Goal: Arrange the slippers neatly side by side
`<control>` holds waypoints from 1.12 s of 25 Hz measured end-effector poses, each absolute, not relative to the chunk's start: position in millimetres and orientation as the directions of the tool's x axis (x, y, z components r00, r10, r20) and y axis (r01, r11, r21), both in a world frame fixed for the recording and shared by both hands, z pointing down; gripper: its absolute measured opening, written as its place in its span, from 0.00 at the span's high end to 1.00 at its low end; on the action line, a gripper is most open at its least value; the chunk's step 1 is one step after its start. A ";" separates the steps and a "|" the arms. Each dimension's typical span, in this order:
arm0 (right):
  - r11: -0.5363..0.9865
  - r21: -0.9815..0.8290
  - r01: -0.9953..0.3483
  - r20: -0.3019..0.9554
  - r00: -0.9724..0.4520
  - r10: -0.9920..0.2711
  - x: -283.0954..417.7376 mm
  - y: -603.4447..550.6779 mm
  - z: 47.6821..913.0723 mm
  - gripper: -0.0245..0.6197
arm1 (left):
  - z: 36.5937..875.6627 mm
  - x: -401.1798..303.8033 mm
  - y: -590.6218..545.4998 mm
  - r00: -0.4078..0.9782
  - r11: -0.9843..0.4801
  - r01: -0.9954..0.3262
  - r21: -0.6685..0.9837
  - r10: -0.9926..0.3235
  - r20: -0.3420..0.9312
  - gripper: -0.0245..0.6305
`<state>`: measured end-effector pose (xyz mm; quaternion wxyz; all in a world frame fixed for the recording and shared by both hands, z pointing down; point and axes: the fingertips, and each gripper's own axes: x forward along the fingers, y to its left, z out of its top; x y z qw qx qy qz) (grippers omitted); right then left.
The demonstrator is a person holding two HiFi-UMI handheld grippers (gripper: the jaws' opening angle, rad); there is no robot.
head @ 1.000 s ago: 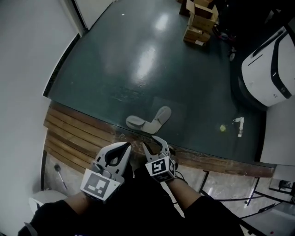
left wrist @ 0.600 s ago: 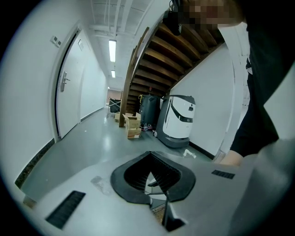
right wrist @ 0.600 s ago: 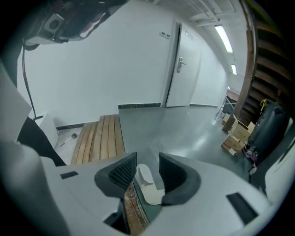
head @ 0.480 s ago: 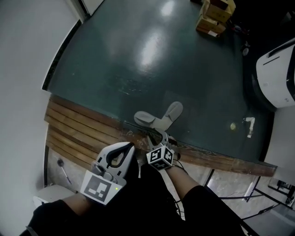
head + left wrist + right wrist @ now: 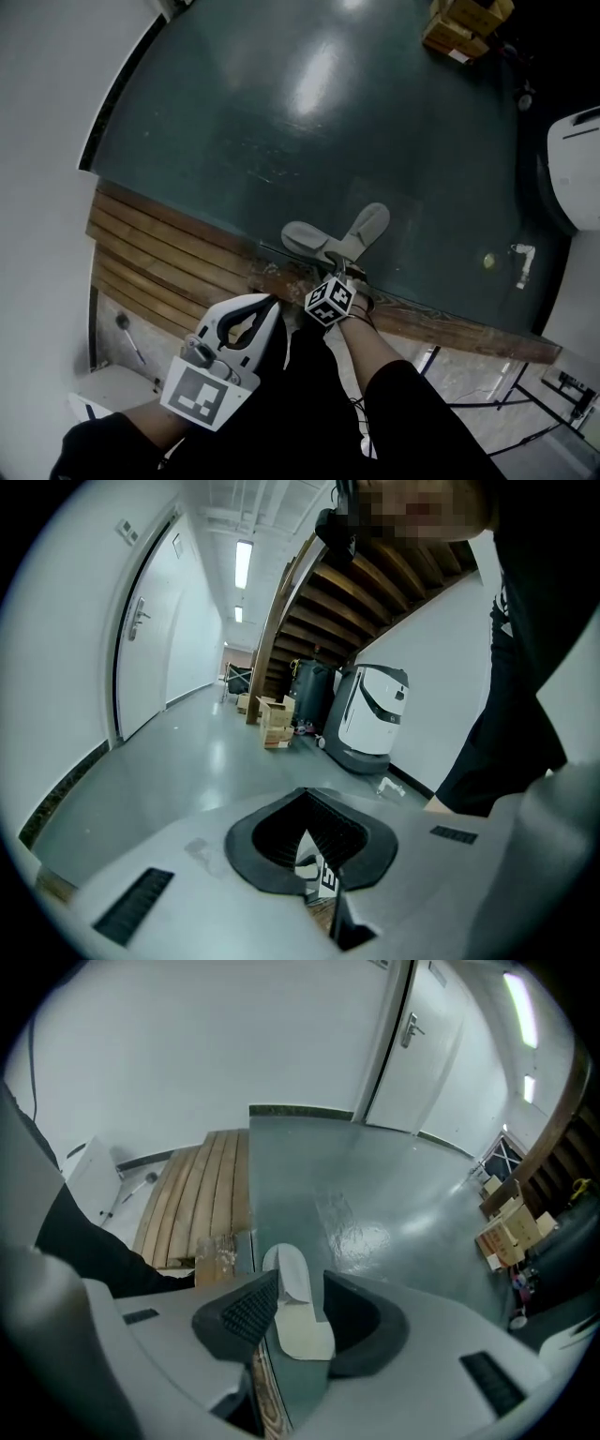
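Dark green glossy floor, white wall at left, a band of wooden slats along the near edge.

Head view: two pale slippers on the floor just past the slats, splayed in a V. The left slipper and the right slipper meet at their near ends. Right gripper is low, at that meeting point. Left gripper hangs nearer, over the slats, apart from both slippers. Cardboard boxes far right; white machine at the right edge.

Left gripper view: left gripper has jaws closed tip to tip, with nothing held. Corridor beyond, with a door at left, boxes and the machine far off.

Right gripper view: right gripper has jaws spread apart. A slipper lies on the floor in the gap between them; contact cannot be judged. Slats run away at left.
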<state>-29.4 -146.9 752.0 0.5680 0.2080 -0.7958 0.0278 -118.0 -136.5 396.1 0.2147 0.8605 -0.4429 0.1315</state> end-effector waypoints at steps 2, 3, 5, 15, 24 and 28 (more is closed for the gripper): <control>0.928 0.186 -0.323 0.930 -0.247 -0.272 -29.9 -148.9 771.3 0.76 | 401.3 -118.3 -144.4 0.574 -0.515 -0.818 0.255 -0.705 0.417 0.96; 0.936 0.183 -0.302 0.935 -0.240 -0.260 -30.6 -148.8 780.0 0.76 | 405.1 -118.3 -146.4 0.575 -0.519 -0.817 0.252 -0.700 0.423 0.96; 0.947 0.175 -0.268 0.943 -0.230 -0.239 -32.7 -147.8 796.9 0.76 | 416.1 -118.6 -147.8 0.579 -0.534 -0.812 0.237 -0.682 0.446 0.96; 0.975 0.153 -0.161 0.969 -0.170 -0.180 -37.5 -145.9 886.8 0.76 | 488.0 -128.3 -167.2 0.541 -0.520 -0.830 0.202 -0.663 0.517 0.96; 0.979 0.166 -0.122 0.974 -0.133 -0.182 -38.5 -153.1 941.8 0.76 | 537.2 -132.4 -178.7 0.529 -0.508 -0.837 0.204 -0.655 0.539 0.96; 0.980 0.165 -0.111 0.975 -0.132 -0.179 -50.2 -154.8 955.1 0.76 | 557.1 -141.0 -183.1 0.519 -0.514 -0.838 0.184 -0.647 0.558 0.96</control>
